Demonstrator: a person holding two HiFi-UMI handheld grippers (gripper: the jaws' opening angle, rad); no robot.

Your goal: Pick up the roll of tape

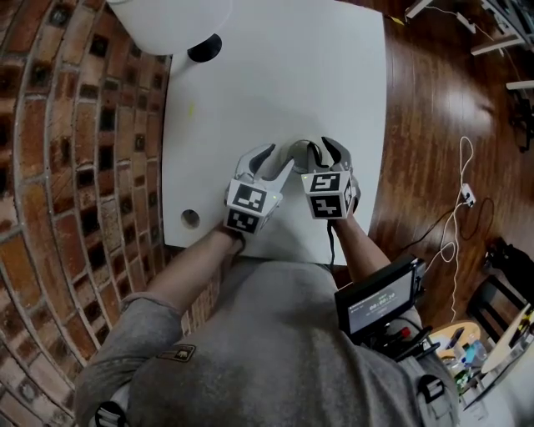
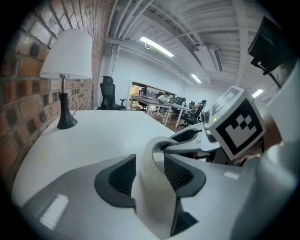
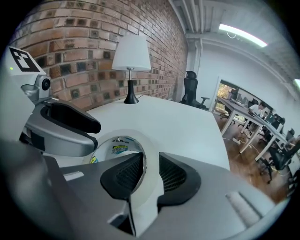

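Note:
The roll of tape (image 1: 299, 153) is a white band standing on edge near the front of the white table (image 1: 275, 83), between my two grippers. My left gripper (image 1: 274, 163) comes at it from the left. In the left gripper view its dark pads (image 2: 123, 174) close on the roll's wall (image 2: 151, 185). My right gripper (image 1: 325, 152) holds the opposite side. In the right gripper view the band (image 3: 149, 180) is pinched between its ribbed pads (image 3: 127, 174), and a printed label (image 3: 117, 149) shows inside the core. Each gripper appears in the other's view.
A white-shaded lamp (image 1: 171, 21) on a black base (image 1: 204, 47) stands at the table's far left corner. A round hole (image 1: 190, 218) is in the near left corner. A brick wall (image 1: 75, 167) runs along the left, and cables (image 1: 460, 200) lie on the wooden floor at the right.

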